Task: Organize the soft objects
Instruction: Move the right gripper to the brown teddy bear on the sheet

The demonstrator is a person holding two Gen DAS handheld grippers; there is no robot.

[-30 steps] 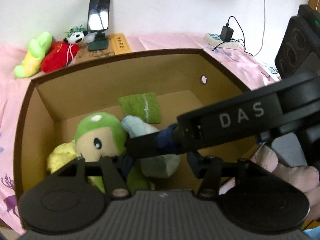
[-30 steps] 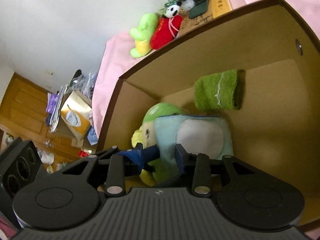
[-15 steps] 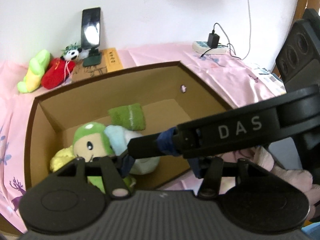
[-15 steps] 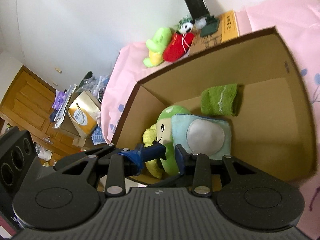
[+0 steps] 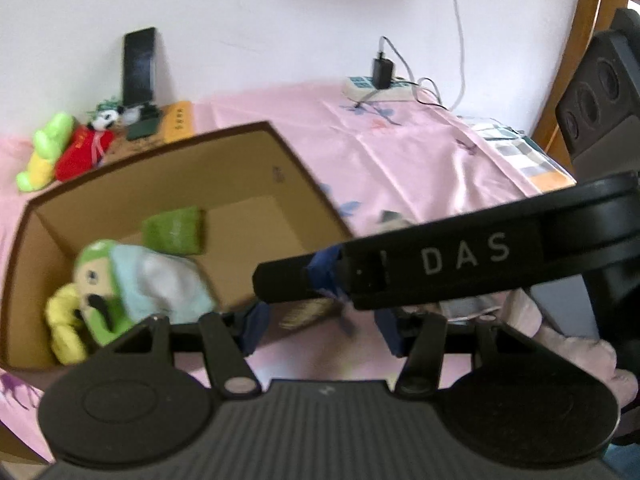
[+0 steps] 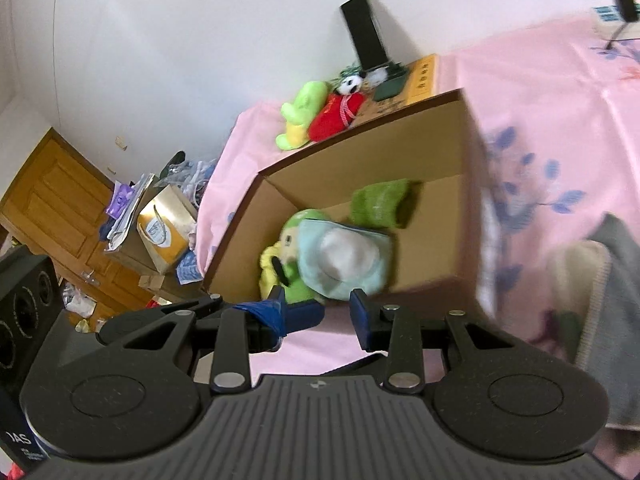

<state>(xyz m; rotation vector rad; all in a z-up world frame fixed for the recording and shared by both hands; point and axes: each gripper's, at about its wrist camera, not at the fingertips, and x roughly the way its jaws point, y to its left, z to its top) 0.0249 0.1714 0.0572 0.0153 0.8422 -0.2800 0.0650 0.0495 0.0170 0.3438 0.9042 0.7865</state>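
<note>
My landmark is the cardboard box [image 5: 280, 152], which sits open-topped on the pink bedsheet [image 5: 400, 140].

Inside the box, a pale blue plush [image 6: 344, 256] lies against the near wall, on top of a green-headed doll [image 5: 94, 260] and a yellow toy [image 5: 64, 320] in the near left corner. A folded green towel [image 6: 380, 204] lies deeper in, toward the box's far wall.

My left tool [image 5: 320, 324] hangs just outside the box's near right corner, its jaws apart with nothing between them. My right tool [image 6: 318, 314] hangs just outside the box's near wall, jaws also apart and empty; in the left wrist view its long black finger crosses in front of the left tool.

Beyond the box's far left corner, a lime-green plush [image 6: 302, 114] and a red plush [image 6: 338, 114] with a small panda head [image 6: 352, 86] lie side by side against the wall. Next to them, behind the box's far wall, a dark phone [image 5: 139, 66] stands upright on a stand. Well beyond the box's right side, a power strip [image 5: 376, 88] with a black charger plugged in rests on the sheet. Just right of the box, near its front, lies a blurred grey and cream cloth [image 6: 596, 280]; I cannot tell what it is.
</note>
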